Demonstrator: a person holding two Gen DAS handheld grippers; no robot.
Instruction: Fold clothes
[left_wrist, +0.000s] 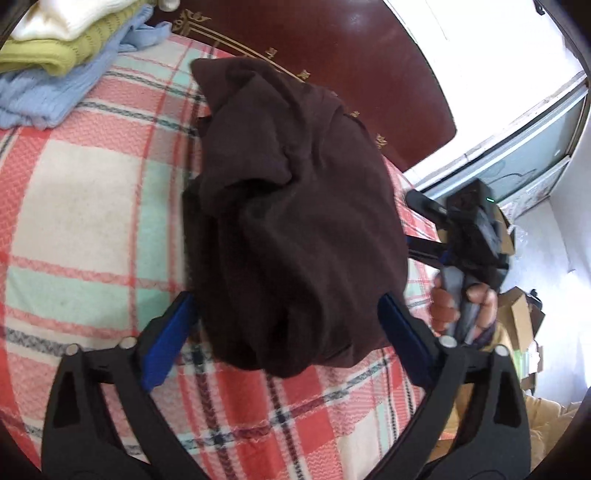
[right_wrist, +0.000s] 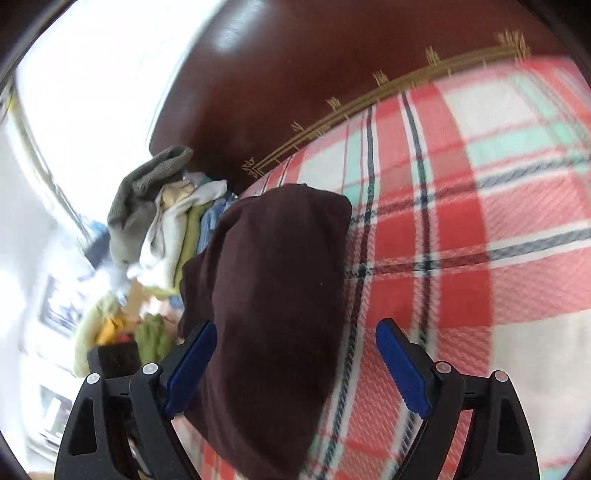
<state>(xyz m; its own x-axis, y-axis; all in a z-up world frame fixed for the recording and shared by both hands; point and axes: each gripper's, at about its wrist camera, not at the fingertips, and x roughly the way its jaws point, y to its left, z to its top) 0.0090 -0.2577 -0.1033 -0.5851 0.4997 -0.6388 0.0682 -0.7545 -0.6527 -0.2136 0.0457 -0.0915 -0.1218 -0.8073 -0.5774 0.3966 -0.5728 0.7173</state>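
Note:
A dark maroon garment (left_wrist: 295, 221), folded into a thick bundle, fills the middle of the left wrist view. It rests between the blue pads of my left gripper (left_wrist: 288, 325), whose jaws stand wide apart around it. In the right wrist view the same garment (right_wrist: 273, 314) hangs in front of my right gripper (right_wrist: 295, 369), whose jaws are wide apart; the left pad (right_wrist: 192, 373) touches the cloth edge. The right gripper also shows at the right of the left wrist view (left_wrist: 476, 240), held by a hand.
A plaid red, white and mint bedspread (left_wrist: 92, 229) covers the bed below. A dark wooden headboard (left_wrist: 351, 62) stands behind. A stack of folded clothes (left_wrist: 62, 55), white, yellow-green and blue, lies at the top left; it also shows in the right wrist view (right_wrist: 166, 229).

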